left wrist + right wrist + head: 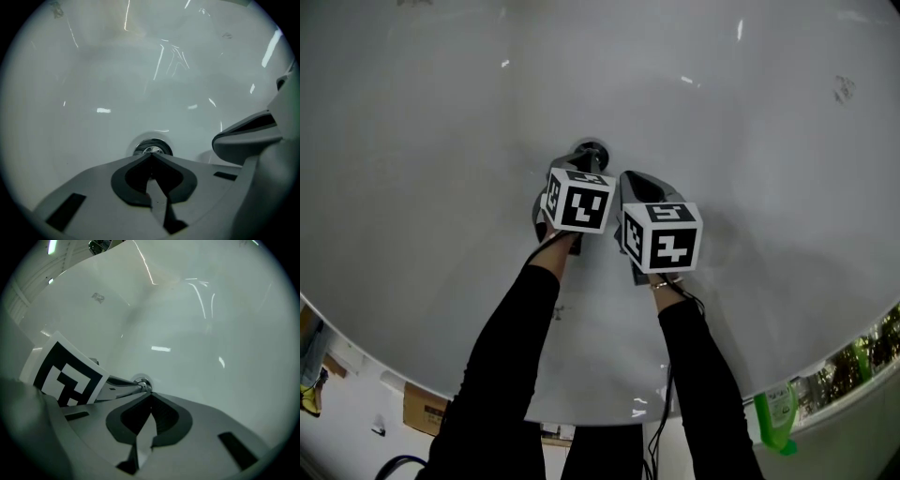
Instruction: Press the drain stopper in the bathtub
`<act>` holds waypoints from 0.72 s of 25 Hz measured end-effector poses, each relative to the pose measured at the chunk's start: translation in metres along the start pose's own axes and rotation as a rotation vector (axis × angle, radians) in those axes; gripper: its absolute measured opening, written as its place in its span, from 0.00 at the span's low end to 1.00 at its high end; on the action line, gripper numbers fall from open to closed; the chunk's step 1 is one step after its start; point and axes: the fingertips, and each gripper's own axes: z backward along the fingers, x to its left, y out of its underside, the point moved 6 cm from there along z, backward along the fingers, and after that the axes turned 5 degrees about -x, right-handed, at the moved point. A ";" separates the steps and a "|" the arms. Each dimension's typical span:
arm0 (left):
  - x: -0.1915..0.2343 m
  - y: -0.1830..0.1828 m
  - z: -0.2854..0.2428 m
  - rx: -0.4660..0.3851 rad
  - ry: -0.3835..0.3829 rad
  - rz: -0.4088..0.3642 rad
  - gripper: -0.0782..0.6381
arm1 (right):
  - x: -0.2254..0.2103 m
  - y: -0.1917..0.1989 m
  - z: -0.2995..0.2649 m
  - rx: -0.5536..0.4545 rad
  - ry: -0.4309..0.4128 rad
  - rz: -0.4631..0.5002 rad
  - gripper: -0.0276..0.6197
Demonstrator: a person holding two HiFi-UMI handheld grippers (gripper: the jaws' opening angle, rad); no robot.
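Observation:
The chrome drain stopper (590,150) sits in the floor of the white bathtub (441,141). My left gripper (592,163) is shut with nothing in it, and its tip rests at the stopper's near edge. In the left gripper view the stopper (152,149) shows just beyond the closed tips of the left gripper (151,155). My right gripper (629,177) is shut and empty, close beside the left one on its right. In the right gripper view, the right gripper (150,394) points near the stopper (142,381), where the left gripper's tip touches it.
The tub's curved rim (356,352) runs along the bottom of the head view. A green bottle (778,417) stands on the ledge at the lower right. A cardboard box (422,406) lies outside the tub at the lower left. A small mark (844,89) is on the far tub wall.

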 end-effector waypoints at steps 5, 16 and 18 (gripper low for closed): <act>0.001 -0.002 -0.002 0.025 0.011 0.017 0.12 | -0.004 0.005 0.001 0.010 0.010 -0.011 0.04; -0.003 -0.003 0.010 0.006 -0.003 0.009 0.12 | 0.003 0.002 0.011 0.008 0.024 -0.003 0.04; -0.004 -0.003 0.011 0.020 0.009 0.014 0.12 | 0.003 0.000 0.015 0.000 0.028 -0.004 0.04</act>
